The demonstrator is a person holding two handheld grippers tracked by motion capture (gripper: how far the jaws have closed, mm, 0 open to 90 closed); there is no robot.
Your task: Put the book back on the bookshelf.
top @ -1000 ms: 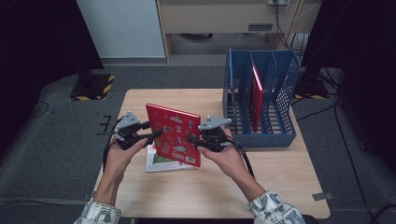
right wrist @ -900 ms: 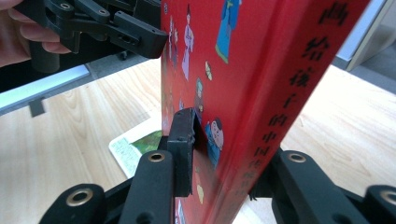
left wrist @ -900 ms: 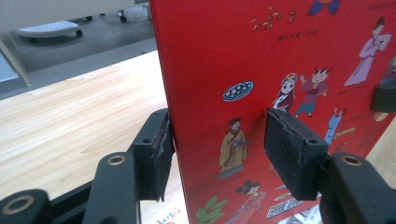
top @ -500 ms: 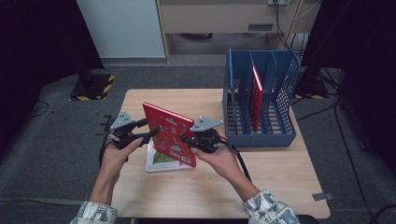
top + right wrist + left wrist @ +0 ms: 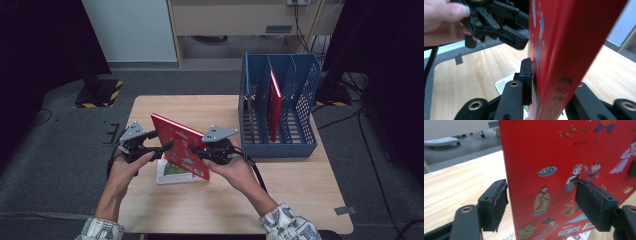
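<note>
High view first: the red book (image 5: pixel 180 146) is up off the table (image 5: pixel 300 190), tilted, sitting center-left of the frame between the left gripper (image 5: pixel 159 150) and the right gripper (image 5: pixel 197 151), with another flat book (image 5: pixel 167 175) lying on the table right below it and the blue file rack (image 5: pixel 280 107) off at the right, which already has one red book standing in a slot. Left gripper view: its fingers (image 5: pixel 496 202) have just been opening and now stand spread on either side of the book's (image 5: pixel 564 170) cover edge, pads clear of it, so that side isn't carrying anything. Right gripper view: its fingers (image 5: pixel 526 75) are pinching the book (image 5: pixel 559 50) near the spine, and the book rises straight up through the middle of the frame with the left gripper showing at upper left. What could go wrong, judging from this: with one pinch near an edge taking the whole weight, the book could pivot or slide out, and it might clip the rack's dividers if it goes in crooked.
</note>
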